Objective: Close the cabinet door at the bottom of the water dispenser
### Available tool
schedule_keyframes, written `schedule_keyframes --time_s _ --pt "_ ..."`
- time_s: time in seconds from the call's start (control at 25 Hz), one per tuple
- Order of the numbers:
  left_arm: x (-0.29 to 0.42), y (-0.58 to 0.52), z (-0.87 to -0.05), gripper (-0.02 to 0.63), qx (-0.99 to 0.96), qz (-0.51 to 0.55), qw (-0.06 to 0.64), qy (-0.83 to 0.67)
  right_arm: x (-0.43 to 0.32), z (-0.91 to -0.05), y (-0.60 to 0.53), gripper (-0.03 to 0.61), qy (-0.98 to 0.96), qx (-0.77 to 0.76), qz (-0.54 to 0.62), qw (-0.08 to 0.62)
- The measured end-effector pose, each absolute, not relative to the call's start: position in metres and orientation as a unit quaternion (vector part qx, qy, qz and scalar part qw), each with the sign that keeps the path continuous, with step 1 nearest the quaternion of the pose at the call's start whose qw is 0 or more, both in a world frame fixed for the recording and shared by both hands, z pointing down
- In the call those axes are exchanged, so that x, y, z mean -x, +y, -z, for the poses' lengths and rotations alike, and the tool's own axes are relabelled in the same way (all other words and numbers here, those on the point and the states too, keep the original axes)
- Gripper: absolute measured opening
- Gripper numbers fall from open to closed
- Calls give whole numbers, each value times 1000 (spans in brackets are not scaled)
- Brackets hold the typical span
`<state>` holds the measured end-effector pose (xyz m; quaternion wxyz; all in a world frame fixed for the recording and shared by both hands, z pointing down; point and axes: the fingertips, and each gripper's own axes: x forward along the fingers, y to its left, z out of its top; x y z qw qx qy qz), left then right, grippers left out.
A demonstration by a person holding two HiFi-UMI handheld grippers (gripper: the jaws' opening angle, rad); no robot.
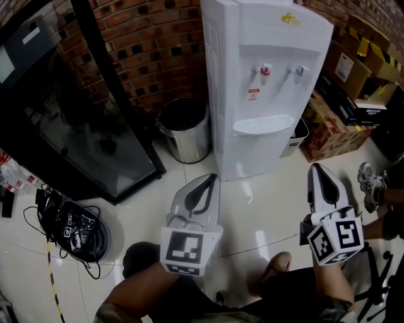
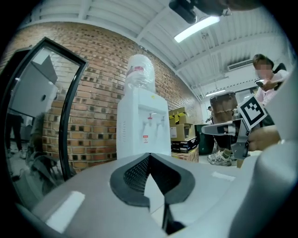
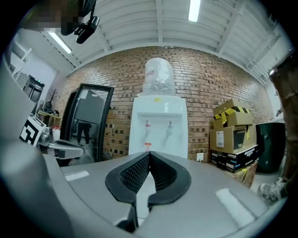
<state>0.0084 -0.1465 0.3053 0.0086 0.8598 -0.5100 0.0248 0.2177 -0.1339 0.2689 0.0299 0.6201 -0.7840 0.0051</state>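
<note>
Blocking the water dispenser (image 3: 158, 123) base is the right gripper (image 3: 149, 153).

wall: brick (image 1: 145, 50) | floor (image 1: 265, 211): glossy white tile | left: black glass-door cabinet (image 1: 95, 139) | centre: steel bin (image 1: 184, 129) | right: boxes (image 1: 344, 69) | ceiling: strip lights (image 3: 194, 9)

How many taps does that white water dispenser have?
2, both on the water dispenser front: the red-topped tap at left, the other tap at right. None looks hidden.
</note>
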Motion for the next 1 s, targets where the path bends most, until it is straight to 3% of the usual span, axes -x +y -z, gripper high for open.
schedule_keyframes --time_s 0.28,0.72,1.0 --pt "3 -110 -297 0 -855 -40 -30 -516 -182 -275 -90 0 -808 -587 -14 35" --pt "6 -68 -304 0 -865 -29 16 -500 -155 -291 -51 0 -818 -571 -20 65" --pt "6 -72 -316 0 -860 -52 11 -508 -156 -300 -53 0 -810 -581 -20 71"
